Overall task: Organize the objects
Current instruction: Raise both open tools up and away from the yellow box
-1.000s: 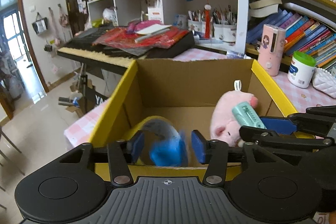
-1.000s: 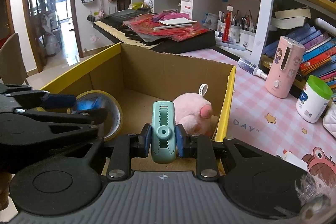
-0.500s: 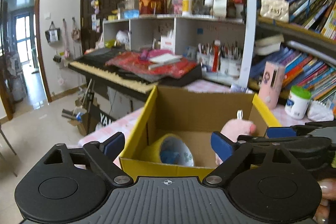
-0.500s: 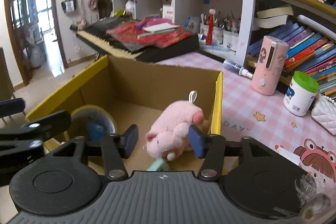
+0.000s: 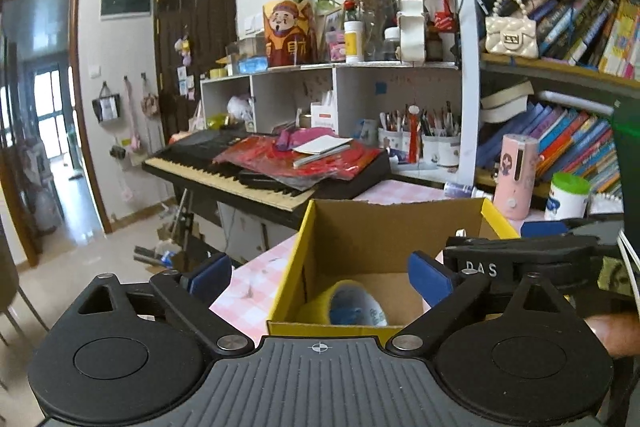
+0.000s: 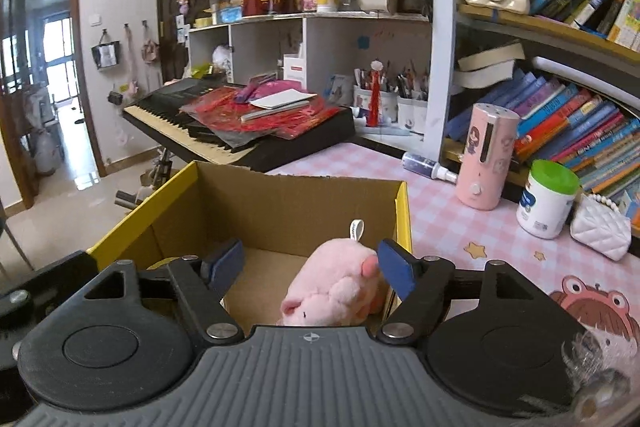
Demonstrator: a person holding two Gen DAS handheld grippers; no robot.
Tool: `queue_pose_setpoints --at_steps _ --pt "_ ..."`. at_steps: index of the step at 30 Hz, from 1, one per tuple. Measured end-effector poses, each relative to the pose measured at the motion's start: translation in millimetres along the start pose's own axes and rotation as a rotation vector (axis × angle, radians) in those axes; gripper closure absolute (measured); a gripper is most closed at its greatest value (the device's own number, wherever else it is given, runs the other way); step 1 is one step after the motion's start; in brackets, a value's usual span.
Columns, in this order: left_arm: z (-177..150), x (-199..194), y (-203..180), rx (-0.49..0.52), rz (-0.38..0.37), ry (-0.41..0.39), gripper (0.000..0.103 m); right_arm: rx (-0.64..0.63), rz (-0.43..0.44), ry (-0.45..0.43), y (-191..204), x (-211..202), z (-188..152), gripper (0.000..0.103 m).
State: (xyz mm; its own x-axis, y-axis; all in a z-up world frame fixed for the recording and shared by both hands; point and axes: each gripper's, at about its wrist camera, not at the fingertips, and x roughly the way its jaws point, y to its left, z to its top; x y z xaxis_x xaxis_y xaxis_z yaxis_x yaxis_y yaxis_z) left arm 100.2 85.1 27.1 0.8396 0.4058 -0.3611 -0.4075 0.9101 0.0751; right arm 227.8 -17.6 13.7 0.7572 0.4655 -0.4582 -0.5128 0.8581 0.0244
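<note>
A cardboard box with yellow outer walls [image 5: 296,259] stands on the pink checked table; it also shows in the right wrist view [image 6: 280,207]. Inside lies a roll of yellow tape [image 5: 348,303] with something blue in its core, and a pink plush pig [image 6: 336,291]. My left gripper [image 5: 320,279] is open and empty, raised above the box's near wall. My right gripper [image 6: 310,263] is open and empty above the pig. The green clip is out of sight.
A pink cylinder device [image 6: 486,157] and a white jar with a green lid [image 6: 548,199] stand right of the box. A white quilted purse [image 6: 600,233] lies at the far right. A keyboard piano [image 6: 240,131] stands behind, bookshelves to the right.
Both grippers opened and pulled back and up from the box. The left let go of the blue item, the right let go of the green clip, which dropped by the pig.
</note>
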Motion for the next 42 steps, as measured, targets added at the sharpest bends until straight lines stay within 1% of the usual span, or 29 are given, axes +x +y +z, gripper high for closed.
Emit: queue_pose_setpoints --at_steps 3,9,15,23,25,29,42 --pt "-1.8 -7.3 3.1 0.012 0.025 -0.007 0.006 0.012 -0.002 -0.015 4.1 -3.5 0.3 0.028" --pt "-10.2 -19.5 22.8 -0.036 0.087 -0.002 0.006 0.005 0.012 -0.055 19.0 -10.8 2.3 0.024" --pt "-14.3 -28.5 38.7 -0.060 0.118 -0.002 0.006 -0.009 0.030 -0.064 33.9 -13.5 3.3 0.023" --pt "-15.0 -32.6 47.6 -0.048 0.110 -0.011 0.006 0.012 0.006 -0.067 39.5 -16.8 3.6 0.019" --pt "-16.7 -32.3 48.8 -0.046 0.106 -0.002 0.006 0.018 -0.005 -0.071 40.4 -17.3 3.0 0.018" --pt "-18.5 -33.6 52.6 -0.063 0.105 0.000 0.005 0.015 -0.012 -0.063 42.9 -18.4 1.6 0.017" --pt "-21.1 -35.2 56.5 -0.072 0.093 0.003 0.005 0.016 -0.032 -0.062 43.6 -20.3 0.5 0.015"
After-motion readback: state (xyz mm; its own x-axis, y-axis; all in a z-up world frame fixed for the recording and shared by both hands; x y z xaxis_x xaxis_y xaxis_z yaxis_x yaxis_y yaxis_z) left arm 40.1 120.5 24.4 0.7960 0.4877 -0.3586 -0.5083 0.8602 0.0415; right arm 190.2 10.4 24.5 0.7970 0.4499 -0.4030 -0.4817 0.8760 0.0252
